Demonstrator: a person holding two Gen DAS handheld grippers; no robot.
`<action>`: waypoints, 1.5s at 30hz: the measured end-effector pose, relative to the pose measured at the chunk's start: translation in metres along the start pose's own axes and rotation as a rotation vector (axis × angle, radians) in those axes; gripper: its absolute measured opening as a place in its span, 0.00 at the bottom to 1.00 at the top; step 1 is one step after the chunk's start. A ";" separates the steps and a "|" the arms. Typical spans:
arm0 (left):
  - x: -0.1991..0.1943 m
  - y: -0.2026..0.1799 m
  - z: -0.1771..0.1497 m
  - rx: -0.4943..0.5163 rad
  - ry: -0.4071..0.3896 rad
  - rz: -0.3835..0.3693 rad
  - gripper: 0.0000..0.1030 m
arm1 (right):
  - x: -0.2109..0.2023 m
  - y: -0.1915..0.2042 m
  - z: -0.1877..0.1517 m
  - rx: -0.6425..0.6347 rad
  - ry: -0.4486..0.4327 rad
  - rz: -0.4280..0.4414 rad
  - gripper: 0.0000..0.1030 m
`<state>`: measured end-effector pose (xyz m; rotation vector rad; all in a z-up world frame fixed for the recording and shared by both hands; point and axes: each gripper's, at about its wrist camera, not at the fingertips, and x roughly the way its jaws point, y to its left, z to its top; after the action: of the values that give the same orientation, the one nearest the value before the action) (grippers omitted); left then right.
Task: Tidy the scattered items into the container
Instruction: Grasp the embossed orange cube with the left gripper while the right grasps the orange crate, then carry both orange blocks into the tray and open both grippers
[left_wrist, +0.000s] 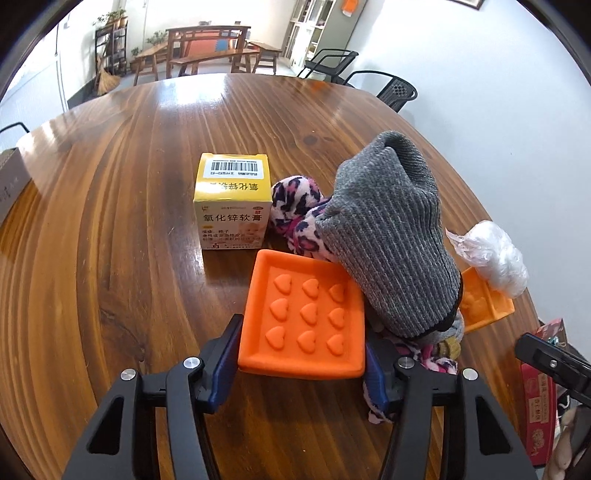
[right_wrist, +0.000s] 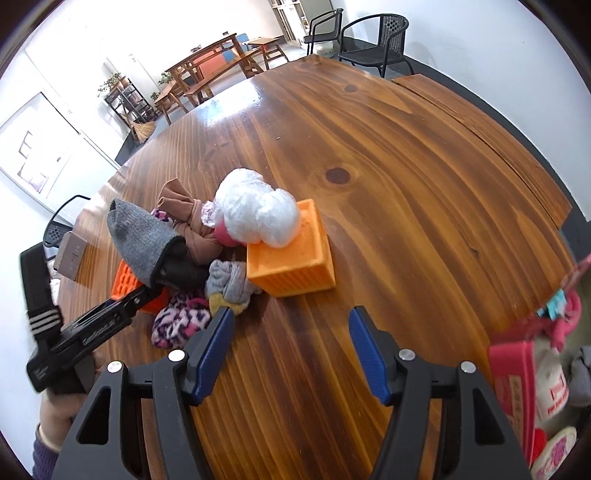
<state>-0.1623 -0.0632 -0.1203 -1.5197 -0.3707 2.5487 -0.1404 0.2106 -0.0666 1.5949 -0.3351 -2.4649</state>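
Blue-padded left gripper (left_wrist: 301, 363) clamps the orange heart-embossed lid (left_wrist: 303, 321), apparently lifted off the wooden table (left_wrist: 110, 221); right gripper (right_wrist: 291, 347) hangs wide open and empty near the orange container (right_wrist: 295, 258)

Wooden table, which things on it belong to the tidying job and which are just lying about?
Belonging to the job:
orange container
orange heart-pattern lid, between the left gripper fingers
grey knit sock
leopard-print sock
crumpled plastic bag
yellow ointment box

Just lying about:
black chairs
wooden benches
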 end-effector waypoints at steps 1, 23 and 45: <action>-0.001 0.001 0.000 -0.003 0.000 0.001 0.57 | 0.004 0.001 0.003 -0.001 0.003 0.001 0.67; -0.030 -0.015 -0.019 -0.066 0.002 0.008 0.56 | 0.049 0.009 0.025 -0.069 0.043 -0.073 0.60; -0.062 -0.064 -0.059 -0.015 -0.001 -0.009 0.53 | -0.054 -0.045 -0.043 -0.014 0.013 0.020 0.55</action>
<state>-0.0806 -0.0102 -0.0765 -1.5190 -0.3964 2.5454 -0.0808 0.2651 -0.0501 1.5941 -0.3296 -2.4358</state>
